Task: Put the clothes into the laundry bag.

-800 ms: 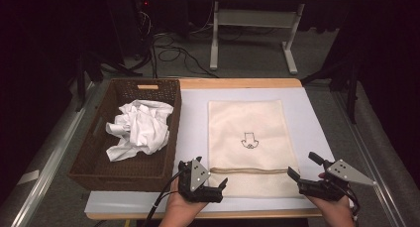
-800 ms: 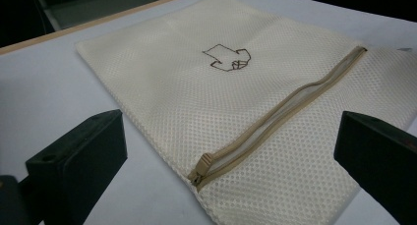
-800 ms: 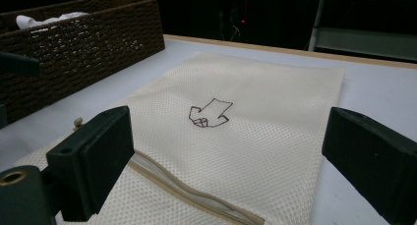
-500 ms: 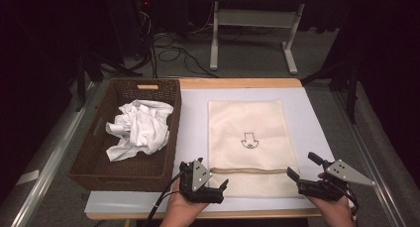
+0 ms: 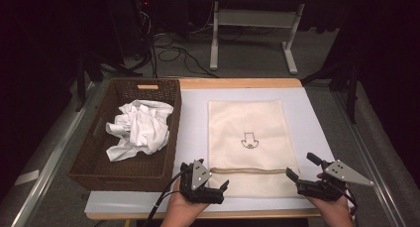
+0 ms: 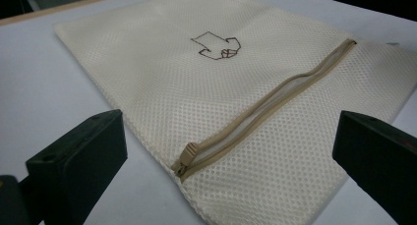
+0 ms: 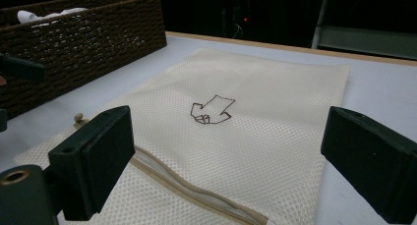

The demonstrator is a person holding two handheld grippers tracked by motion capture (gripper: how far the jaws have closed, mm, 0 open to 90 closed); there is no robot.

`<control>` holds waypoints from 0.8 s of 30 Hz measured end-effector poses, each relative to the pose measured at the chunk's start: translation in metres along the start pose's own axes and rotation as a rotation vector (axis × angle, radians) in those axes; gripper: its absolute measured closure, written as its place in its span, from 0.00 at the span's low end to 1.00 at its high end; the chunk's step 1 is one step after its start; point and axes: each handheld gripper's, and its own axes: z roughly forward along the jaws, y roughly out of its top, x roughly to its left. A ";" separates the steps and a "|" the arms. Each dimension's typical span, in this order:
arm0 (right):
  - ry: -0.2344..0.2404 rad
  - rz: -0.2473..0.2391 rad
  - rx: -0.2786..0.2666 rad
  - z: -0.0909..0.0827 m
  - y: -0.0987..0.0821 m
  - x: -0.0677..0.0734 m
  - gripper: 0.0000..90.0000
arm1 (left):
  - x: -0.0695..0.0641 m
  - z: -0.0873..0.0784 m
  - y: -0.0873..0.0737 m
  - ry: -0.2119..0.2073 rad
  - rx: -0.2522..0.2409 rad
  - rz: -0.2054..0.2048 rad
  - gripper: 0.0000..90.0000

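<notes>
Your left gripper (image 5: pixel 220 187) sits at the near edge of the table (image 5: pixel 195 123), just off the near left corner of the cream mesh laundry bag (image 5: pixel 250 138). Its jaws stand wide apart with nothing between them; in the left gripper view they frame the bag's zipper pull (image 6: pixel 187 155), which lies at the bag's left edge, clear of both jaws.

Your right gripper (image 5: pixel 302 171) hovers at the bag's near right corner, with its jaws also spread wide and gripping nothing. In the right gripper view its jaws straddle the near part of the bag, and the zipper (image 7: pixel 196 191) runs across below them.

The bag lies flat on the white table covering, in the middle of the table, its long side running from near to far. The tan zipper crosses it from left to right close to the near end, and it looks closed along its length. A small dark drawn mark (image 5: pixel 249 140) sits around the bag's centre.

To the left of the bag, a dark wicker basket (image 5: pixel 171 138) stands just beside it, holding a crumpled white cloth (image 5: pixel 138 128). Both grippers are well apart from the basket.
</notes>
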 end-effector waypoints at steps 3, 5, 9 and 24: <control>0.008 0.004 -0.010 -0.001 -0.001 -0.001 0.10 | 0.000 -0.005 0.000 -0.003 -0.006 -0.056 0.03; 0.011 0.009 -0.012 -0.001 -0.001 -0.001 0.11 | -0.003 -0.011 0.001 -0.031 -0.009 -0.063 0.04; 0.010 0.018 -0.014 0.000 -0.004 -0.002 0.16 | -0.007 -0.022 0.000 -0.012 -0.023 0.028 0.06; -0.090 0.017 0.143 0.006 -0.026 -0.014 0.24 | 0.012 0.012 -0.028 -0.047 0.133 -0.110 0.36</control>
